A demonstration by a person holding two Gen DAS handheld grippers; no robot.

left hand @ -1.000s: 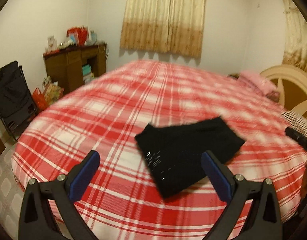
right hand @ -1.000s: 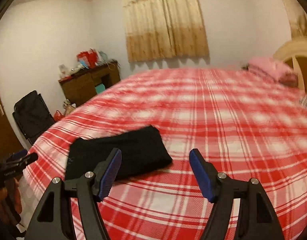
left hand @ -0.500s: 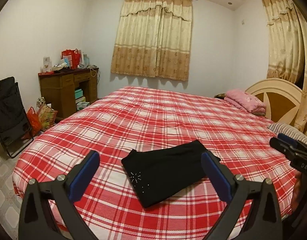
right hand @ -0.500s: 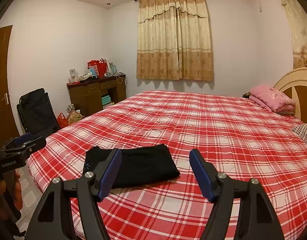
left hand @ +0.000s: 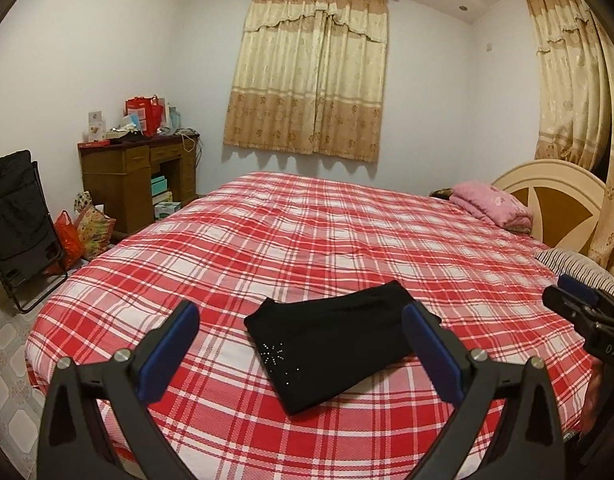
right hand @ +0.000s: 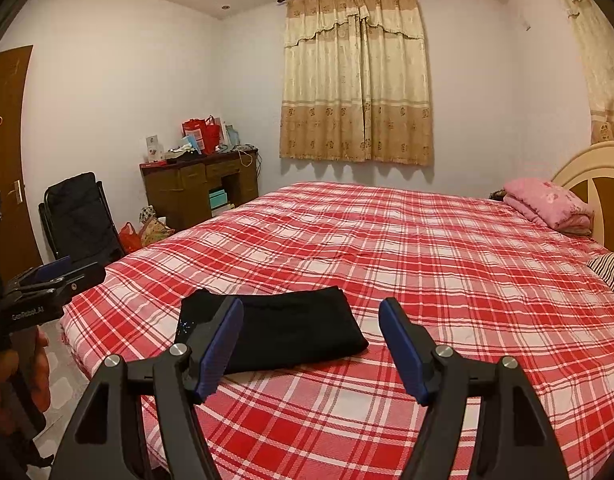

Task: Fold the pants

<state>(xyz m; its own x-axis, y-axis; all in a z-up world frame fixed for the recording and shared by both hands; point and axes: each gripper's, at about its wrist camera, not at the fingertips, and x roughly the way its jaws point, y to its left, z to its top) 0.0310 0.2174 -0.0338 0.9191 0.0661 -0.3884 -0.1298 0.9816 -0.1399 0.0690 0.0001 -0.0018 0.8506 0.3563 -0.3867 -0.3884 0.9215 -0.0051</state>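
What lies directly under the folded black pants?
The pants rest flat on the red plaid bedspread. The patch beneath them is covered, so anything tucked there cannot be seen.

Folded pants (left hand: 335,344) on the bed's (left hand: 307,240) near edge, blanket (left hand: 491,204) far right by the headboard (left hand: 555,196)

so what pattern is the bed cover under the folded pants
Red and white plaid on the bed cover, clearest in the left wrist view; the pants are black.
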